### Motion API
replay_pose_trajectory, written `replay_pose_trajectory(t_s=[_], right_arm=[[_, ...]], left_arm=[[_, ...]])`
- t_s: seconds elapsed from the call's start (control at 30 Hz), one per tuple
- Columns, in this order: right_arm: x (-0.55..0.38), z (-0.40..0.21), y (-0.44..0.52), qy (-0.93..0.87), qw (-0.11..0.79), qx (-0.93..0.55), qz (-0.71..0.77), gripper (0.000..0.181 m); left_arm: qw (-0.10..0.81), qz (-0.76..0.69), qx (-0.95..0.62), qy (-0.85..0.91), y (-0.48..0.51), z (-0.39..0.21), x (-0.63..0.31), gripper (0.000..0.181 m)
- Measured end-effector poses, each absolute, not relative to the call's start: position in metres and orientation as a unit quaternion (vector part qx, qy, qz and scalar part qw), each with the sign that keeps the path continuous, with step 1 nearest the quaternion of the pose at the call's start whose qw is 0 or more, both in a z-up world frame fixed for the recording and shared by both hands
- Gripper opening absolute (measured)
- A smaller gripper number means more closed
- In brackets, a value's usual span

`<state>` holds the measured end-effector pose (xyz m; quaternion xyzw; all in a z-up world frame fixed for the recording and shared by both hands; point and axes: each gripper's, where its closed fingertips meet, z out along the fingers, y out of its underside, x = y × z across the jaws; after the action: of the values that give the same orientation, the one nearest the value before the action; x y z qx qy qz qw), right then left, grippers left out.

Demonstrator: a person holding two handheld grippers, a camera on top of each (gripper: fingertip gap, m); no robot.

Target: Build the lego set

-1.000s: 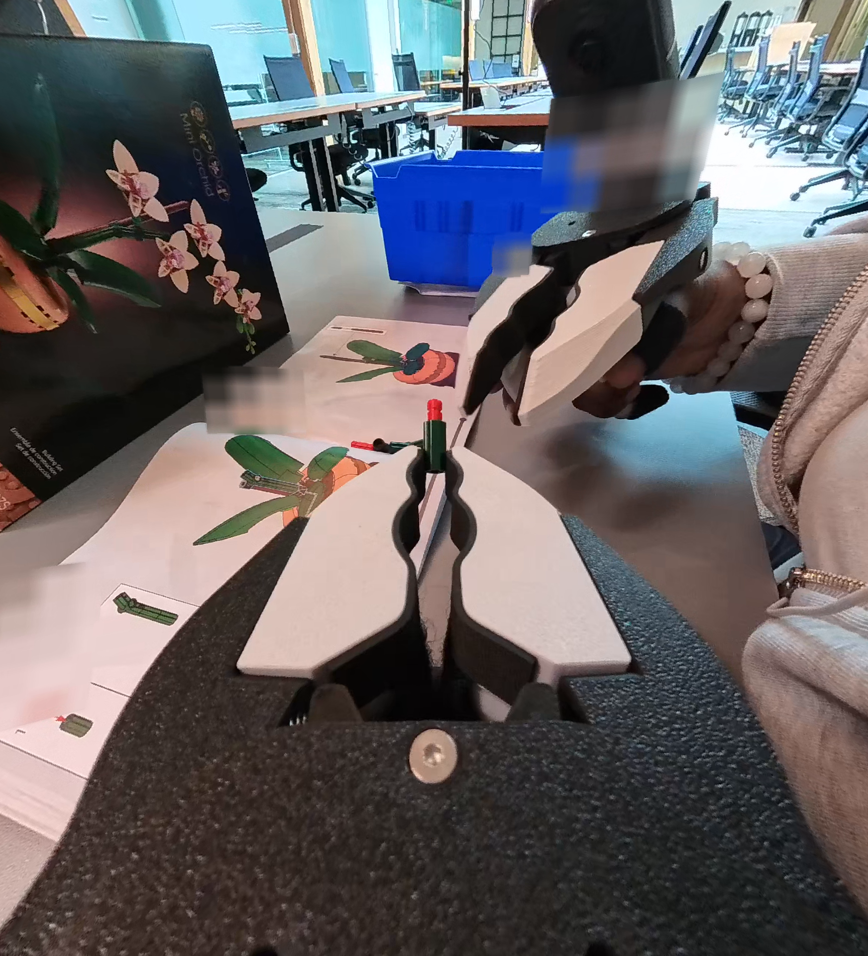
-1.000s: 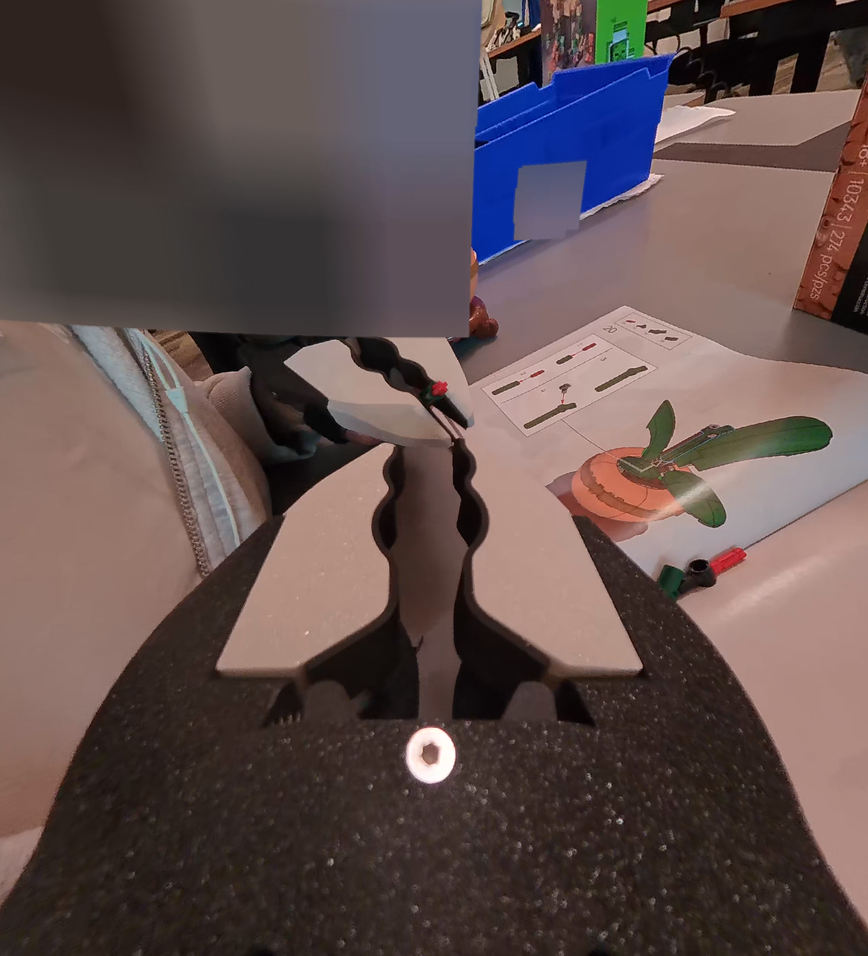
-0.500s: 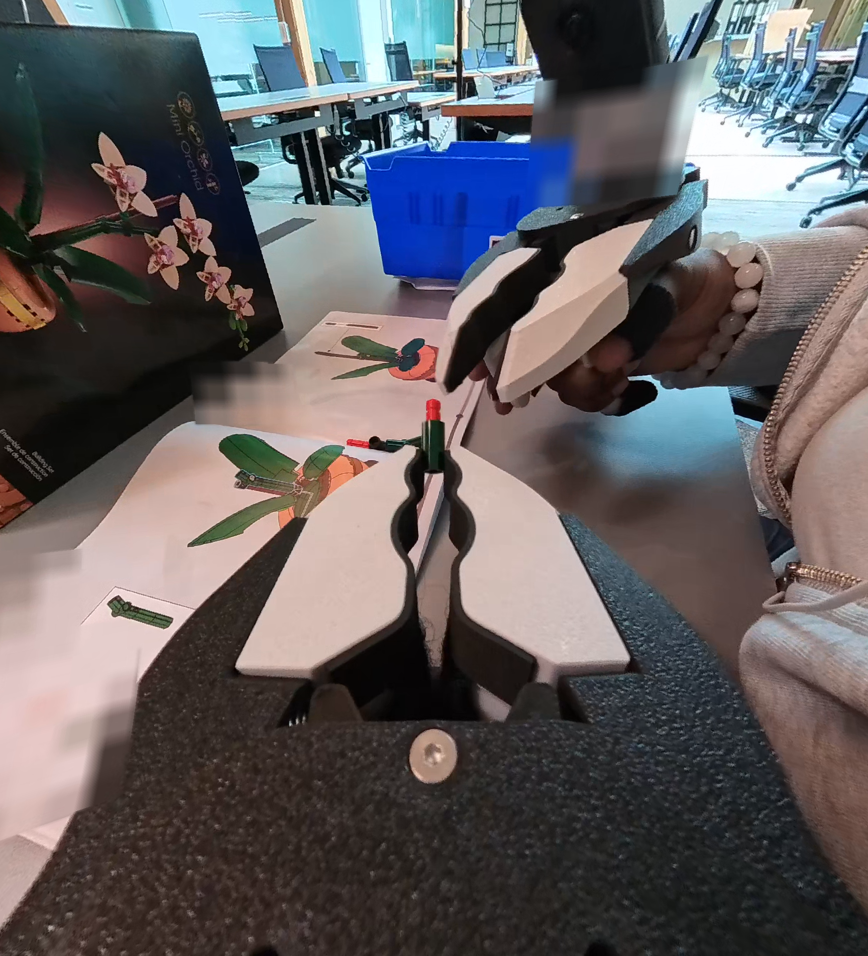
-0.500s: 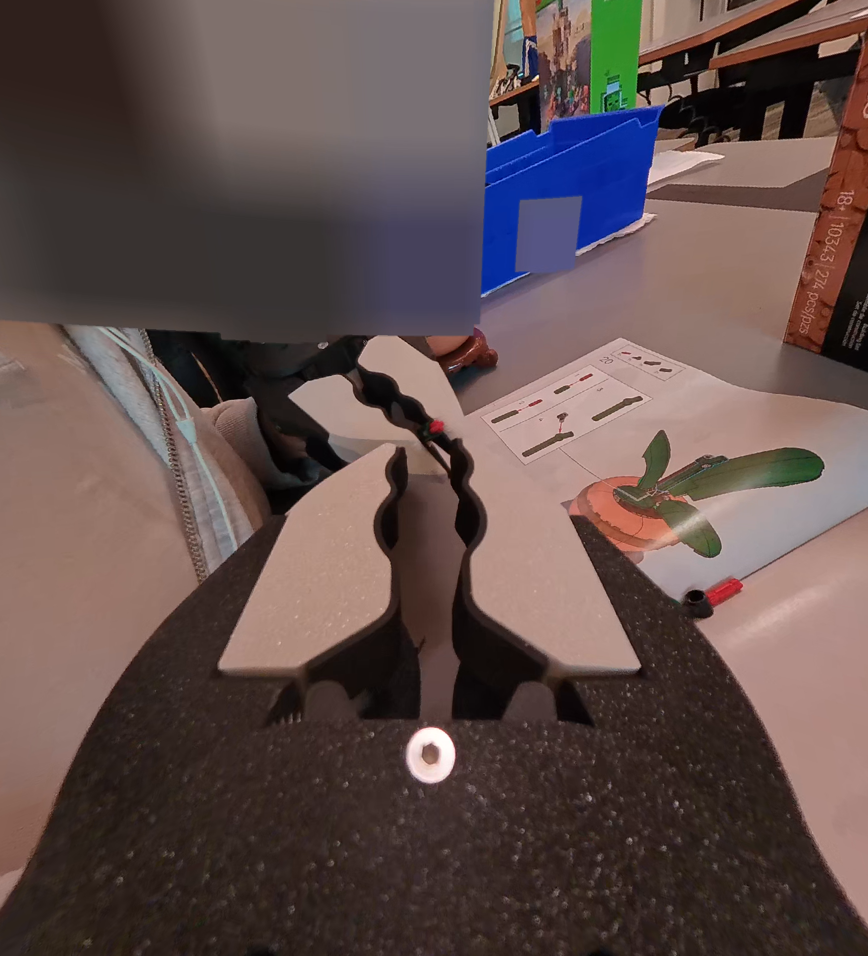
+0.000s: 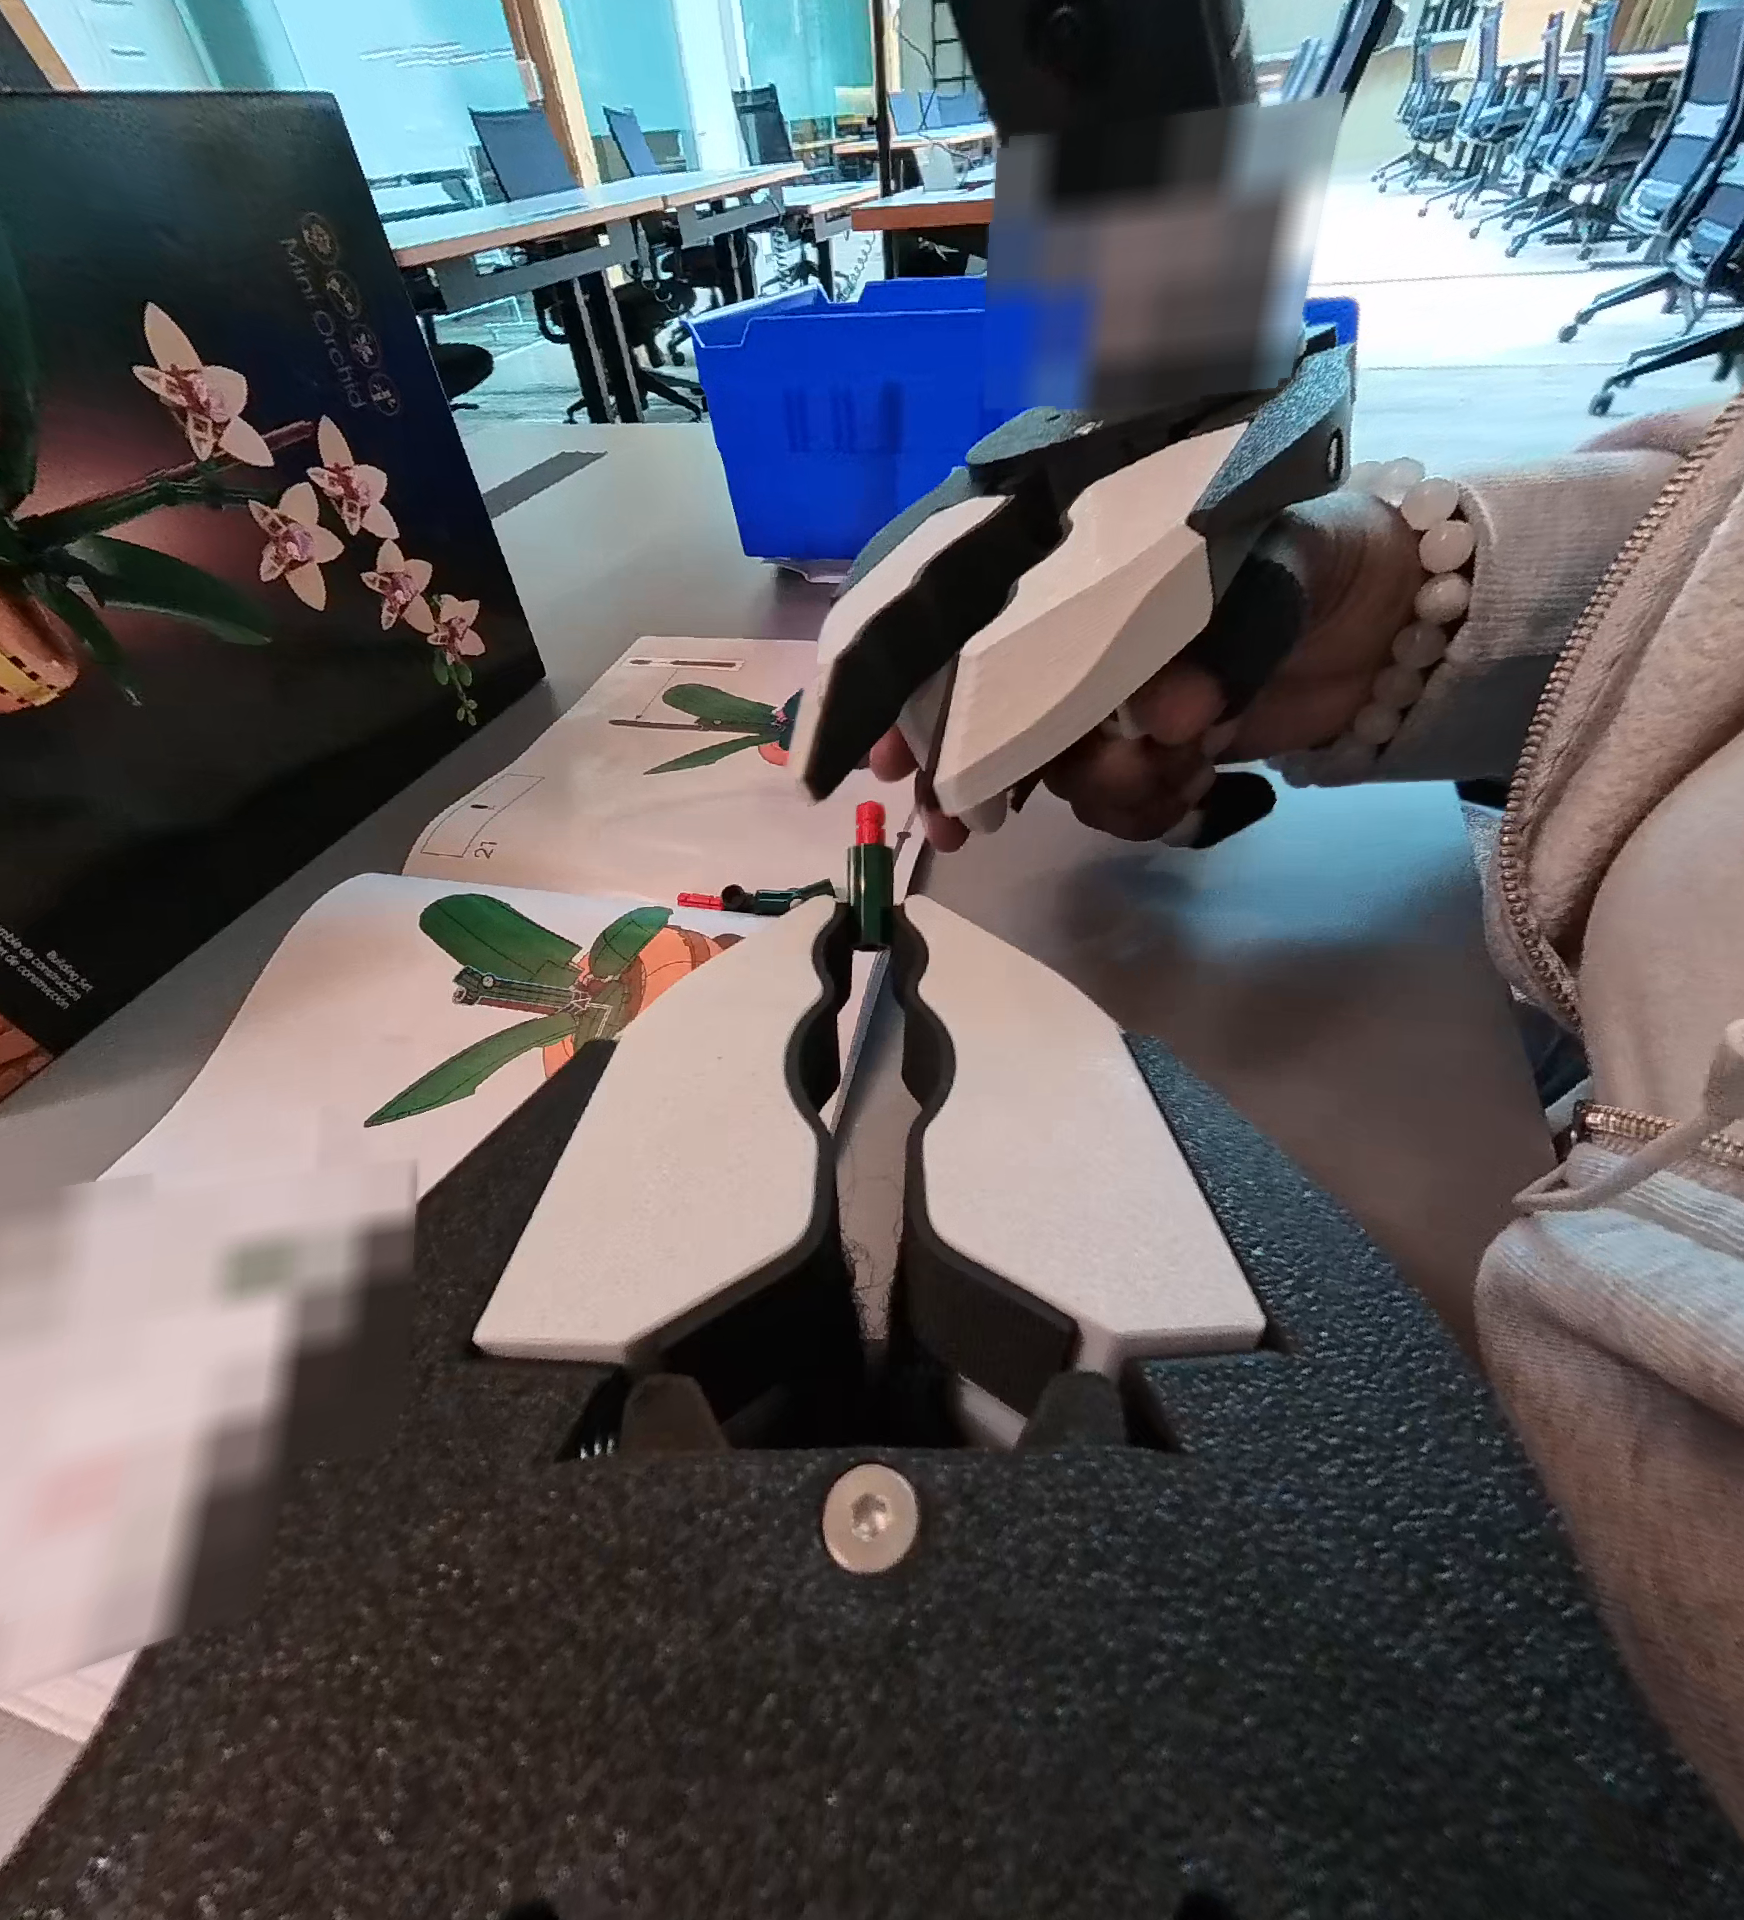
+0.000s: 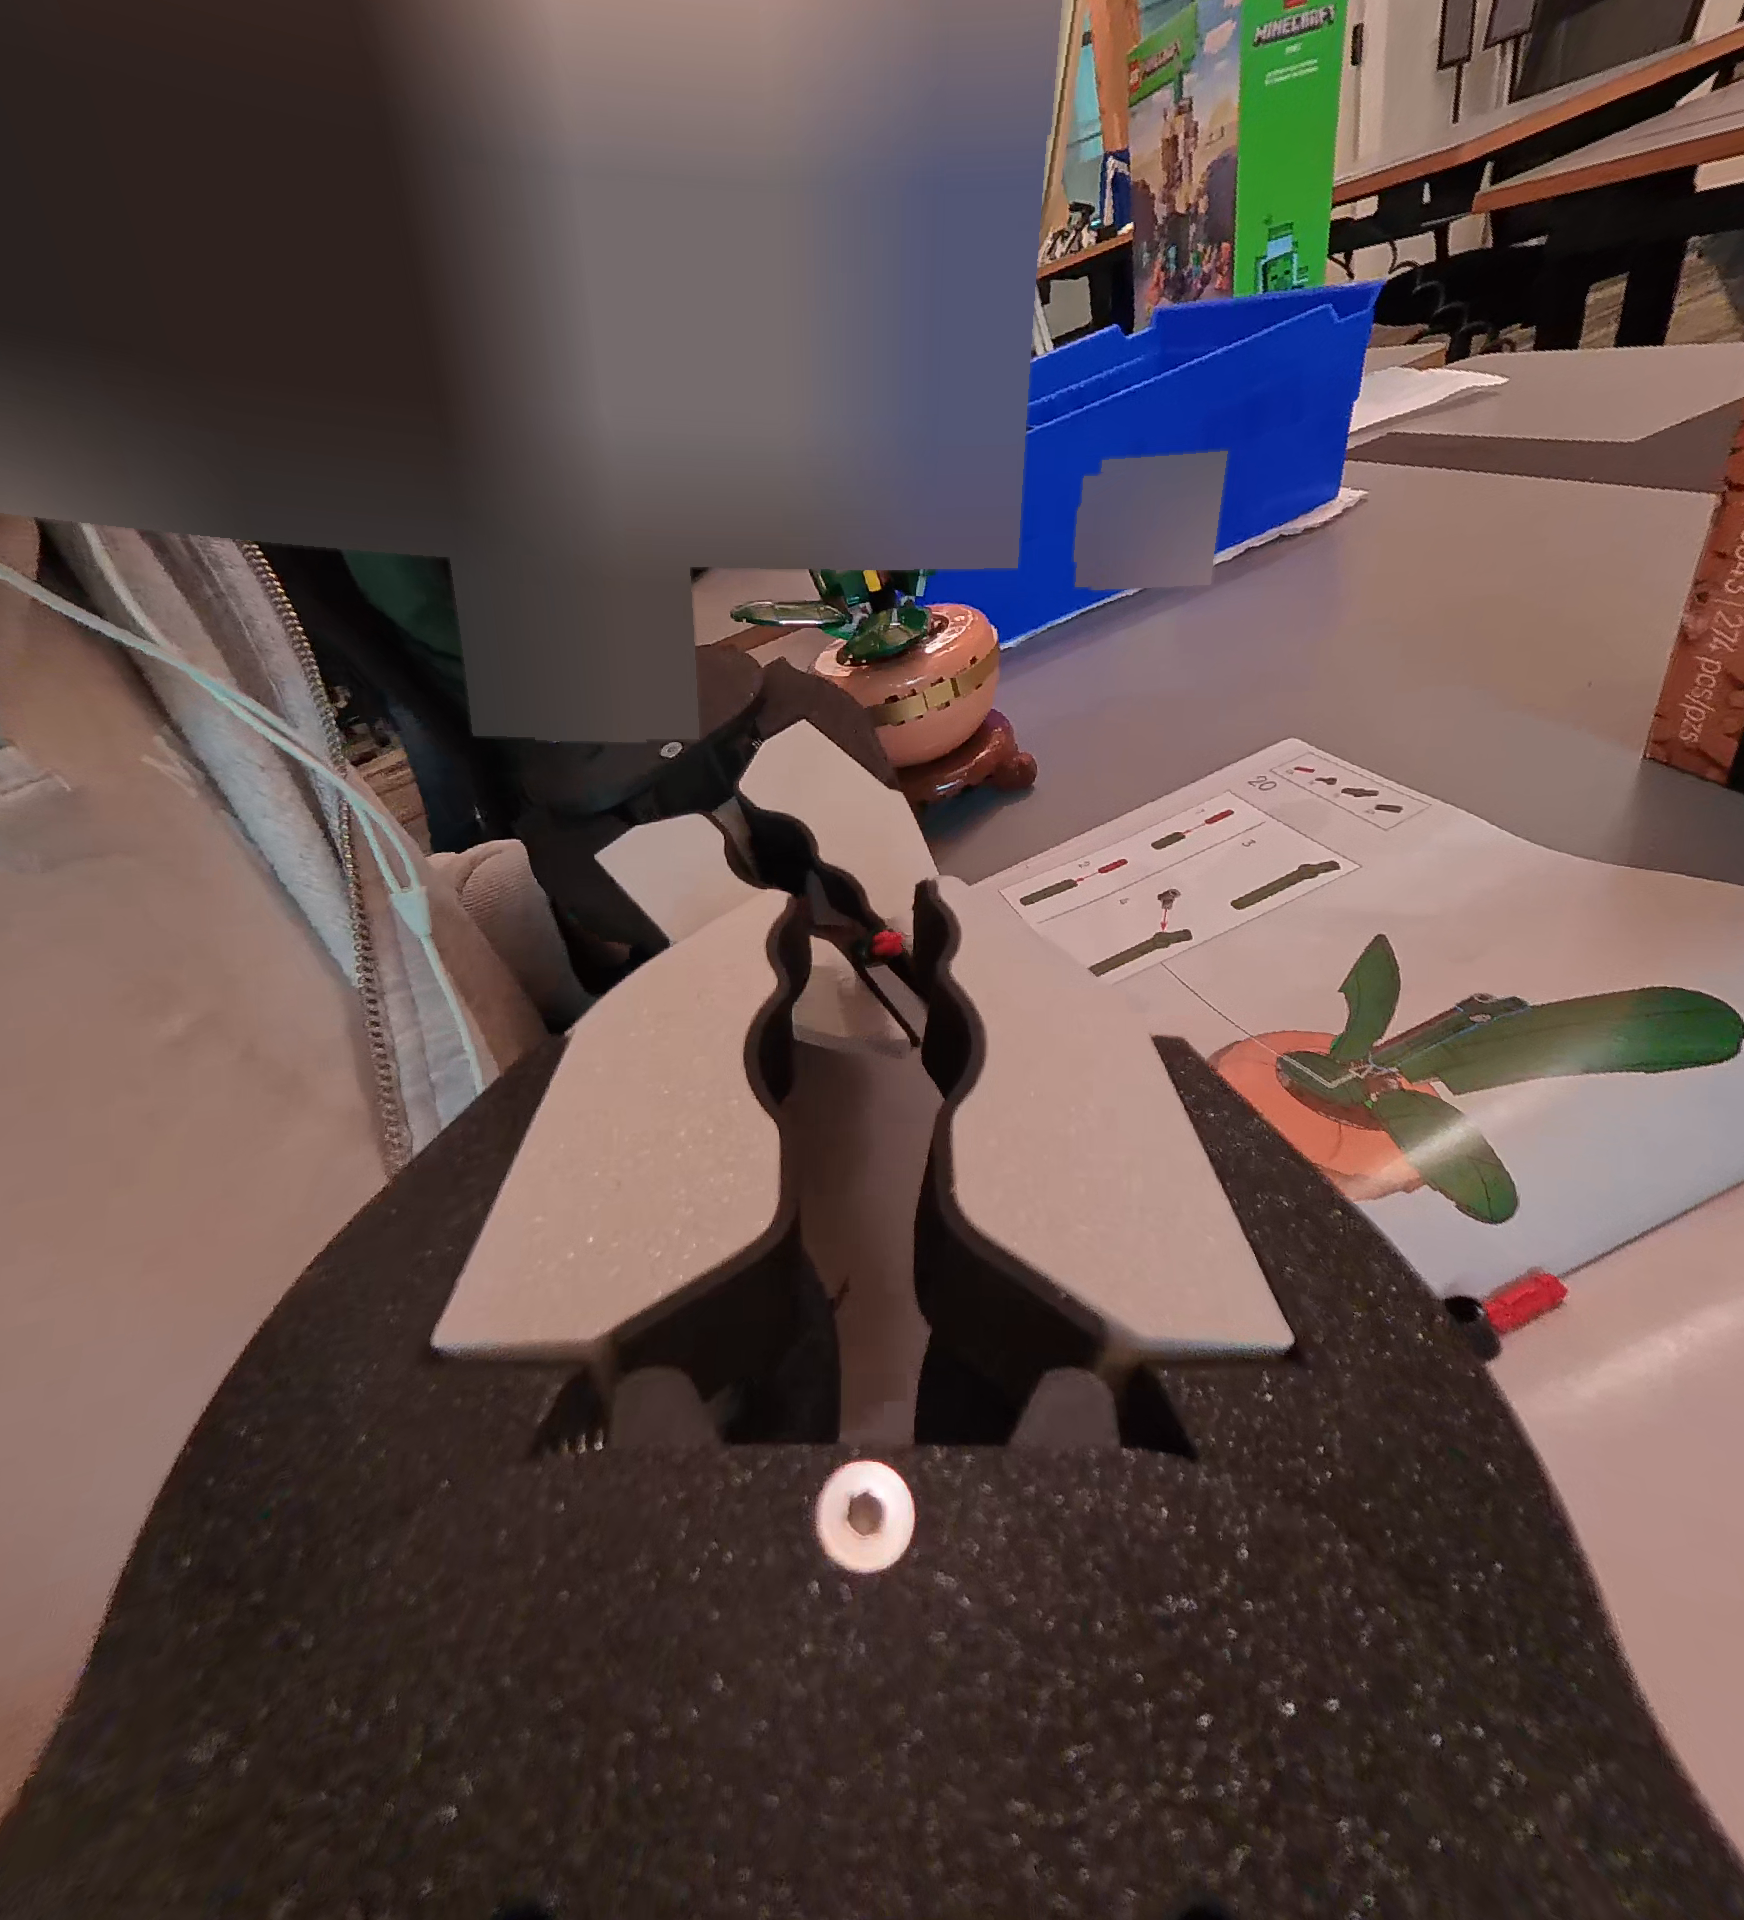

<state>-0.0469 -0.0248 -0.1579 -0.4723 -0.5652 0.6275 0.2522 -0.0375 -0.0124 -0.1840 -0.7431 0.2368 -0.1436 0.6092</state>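
My left gripper [image 5: 868, 920] is shut on a short dark green stem piece [image 5: 870, 881] with a red pin [image 5: 866, 823] sticking out of its top, held upright above the instruction booklet [image 5: 348, 1039]. My right gripper [image 5: 894, 784] is open and empty, with its fingertips just above and either side of the red pin. In the right wrist view my right gripper [image 6: 857, 904] is open and the red pin [image 6: 886, 942] shows between its fingers, held by the left gripper, one of whose fingers [image 6: 826, 800] lies beyond.
Loose red, black and green pieces [image 5: 754, 896] lie on the booklet past the left gripper; a red piece [image 6: 1522, 1299] shows at the booklet's edge. The built pot with leaves [image 6: 935, 675], a blue bin [image 6: 1200, 416] and the set's box [image 5: 172, 520] stand around. Left and right tips are no more than a few centimetres apart.
My right gripper has come down and in toward the left gripper, so the red pin now sits between its open fingers. The left gripper still holds the stem piece.
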Motion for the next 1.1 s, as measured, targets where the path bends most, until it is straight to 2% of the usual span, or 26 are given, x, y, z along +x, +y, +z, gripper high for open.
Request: replay_pose_trajectory(t_s=[0.37, 0.83, 1.1], right_arm=[[-0.0489, -0.1623, -0.0322, -0.573, 0.232, -0.464, 0.634, 0.018], [-0.0515, -0.1634, -0.035, -0.588, 0.249, -0.453, 0.622, 0.011], [-0.0524, -0.1599, -0.0287, -0.583, 0.264, -0.455, 0.619, 0.013]], left_arm=[[0.611, -0.148, -0.738, 0.247, -0.0133, -0.1832, -0.0341, 0.006], [0.606, -0.147, -0.736, 0.264, -0.015, -0.185, -0.0295, 0.006], [0.617, -0.142, -0.736, 0.239, -0.0122, -0.1816, -0.0362, 0.006]])
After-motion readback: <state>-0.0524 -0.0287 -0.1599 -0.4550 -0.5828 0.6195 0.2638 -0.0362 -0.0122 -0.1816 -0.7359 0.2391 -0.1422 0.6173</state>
